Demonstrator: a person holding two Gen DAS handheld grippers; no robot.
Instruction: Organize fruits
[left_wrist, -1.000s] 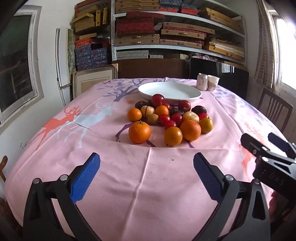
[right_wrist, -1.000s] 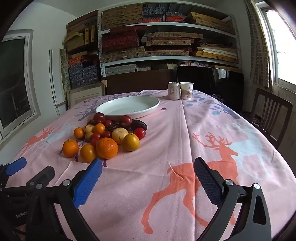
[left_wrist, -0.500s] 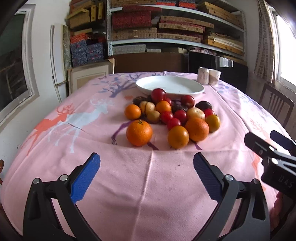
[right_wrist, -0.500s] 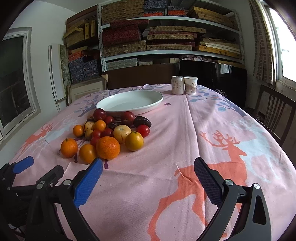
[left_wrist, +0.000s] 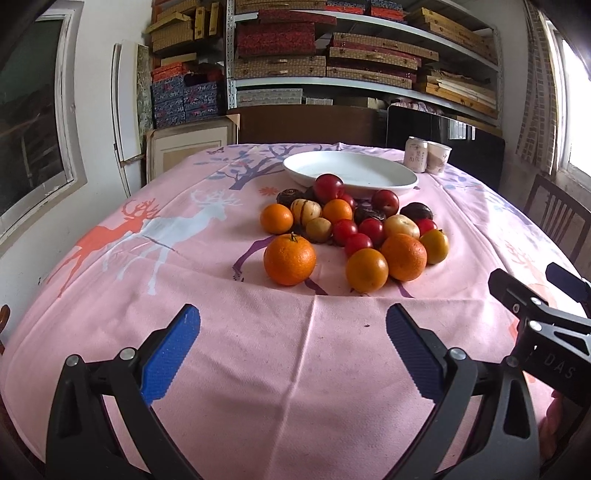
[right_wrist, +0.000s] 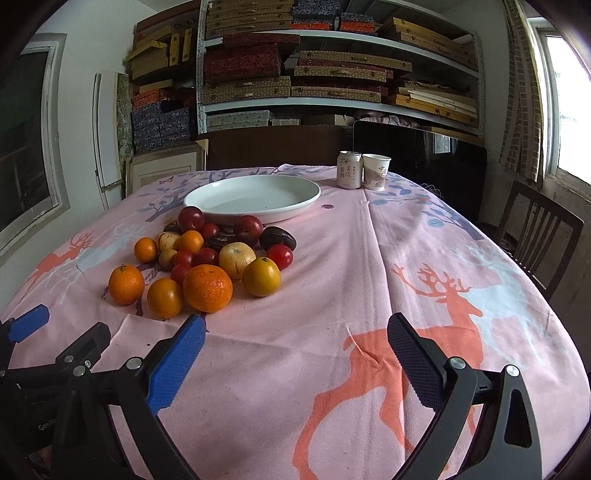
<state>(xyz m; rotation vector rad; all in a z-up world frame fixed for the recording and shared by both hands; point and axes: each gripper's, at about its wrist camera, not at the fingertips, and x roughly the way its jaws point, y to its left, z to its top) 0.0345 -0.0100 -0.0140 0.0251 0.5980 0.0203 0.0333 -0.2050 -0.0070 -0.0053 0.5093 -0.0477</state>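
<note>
A pile of fruit lies on the pink tablecloth: oranges, red plums, yellow and dark fruits. The nearest big orange (left_wrist: 289, 260) sits ahead of my left gripper (left_wrist: 293, 350), which is open and holds nothing. Behind the pile stands a white plate (left_wrist: 351, 173) with nothing on it. In the right wrist view the pile's front orange (right_wrist: 207, 288) lies just beyond the left finger of my right gripper (right_wrist: 295, 358), also open with nothing in it. The plate (right_wrist: 255, 195) is further back. Each gripper shows at the edge of the other's view.
A drink can (right_wrist: 348, 170) and a paper cup (right_wrist: 376, 171) stand at the table's far side. A wooden chair (right_wrist: 535, 232) is at the right. Shelves of boxes (right_wrist: 295, 74) fill the back wall. The tablecloth (right_wrist: 424, 258) right of the fruit is bare.
Both grippers have moved forward over the table toward the fruit pile, which now looks larger and nearer. Both have stayed open.
</note>
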